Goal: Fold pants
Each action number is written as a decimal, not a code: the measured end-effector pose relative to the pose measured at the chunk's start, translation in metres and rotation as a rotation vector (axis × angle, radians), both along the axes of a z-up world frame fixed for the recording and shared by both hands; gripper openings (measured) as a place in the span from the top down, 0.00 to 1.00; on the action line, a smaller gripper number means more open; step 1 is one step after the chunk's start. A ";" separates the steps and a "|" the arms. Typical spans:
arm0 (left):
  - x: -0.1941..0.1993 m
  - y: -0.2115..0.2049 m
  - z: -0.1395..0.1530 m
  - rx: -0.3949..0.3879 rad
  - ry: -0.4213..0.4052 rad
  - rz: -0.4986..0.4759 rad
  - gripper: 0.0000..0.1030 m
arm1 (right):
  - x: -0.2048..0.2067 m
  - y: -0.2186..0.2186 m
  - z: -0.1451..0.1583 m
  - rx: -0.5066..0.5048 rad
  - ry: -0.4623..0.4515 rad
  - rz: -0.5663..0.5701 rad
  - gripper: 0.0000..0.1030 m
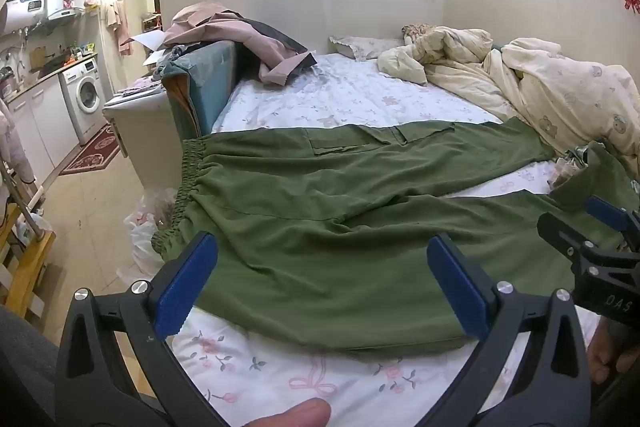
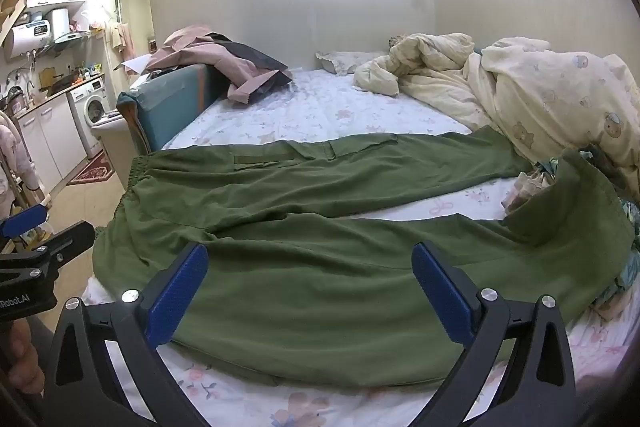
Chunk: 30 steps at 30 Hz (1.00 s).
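pants (image 1: 320,211) waistband overhangs, perhaps, bed (image 1: 280,379) edge.

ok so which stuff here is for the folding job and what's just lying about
For the job: green pants, left hand-held gripper, right hand-held gripper, both open.

Lying about: cream duvet, pink jacket, pillow, washing machine.

Left gripper (image 1: 320,259) tilted down, jaws spread wide, nothing between the blue pads (image 1: 188,283). Right gripper (image 2: 310,265) same pose, jaws wide, empty (side by side, apart). A fingertip (image 1: 302,413) shows under the left one.
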<state>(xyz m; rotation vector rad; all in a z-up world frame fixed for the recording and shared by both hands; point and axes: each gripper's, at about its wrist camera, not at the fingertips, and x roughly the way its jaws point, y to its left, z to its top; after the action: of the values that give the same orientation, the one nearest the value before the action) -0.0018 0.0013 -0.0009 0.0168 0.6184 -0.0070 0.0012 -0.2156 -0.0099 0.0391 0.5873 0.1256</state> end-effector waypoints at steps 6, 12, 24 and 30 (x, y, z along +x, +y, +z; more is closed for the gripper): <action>0.000 -0.001 0.000 0.000 0.000 0.000 0.00 | 0.000 0.000 0.000 0.002 0.000 0.000 0.00; 0.000 0.001 -0.002 -0.001 0.001 -0.002 0.00 | 0.000 0.000 0.000 0.004 0.001 0.001 0.00; -0.001 -0.002 -0.004 0.007 0.003 -0.009 0.00 | 0.001 0.002 -0.004 0.008 0.004 0.002 0.00; 0.000 -0.003 -0.004 0.006 0.004 -0.009 0.00 | 0.001 0.001 -0.002 0.012 0.005 0.003 0.00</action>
<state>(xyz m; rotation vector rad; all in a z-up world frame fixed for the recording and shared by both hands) -0.0018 -0.0018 -0.0051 0.0256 0.6228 -0.0140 0.0022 -0.2148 -0.0118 0.0502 0.5920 0.1315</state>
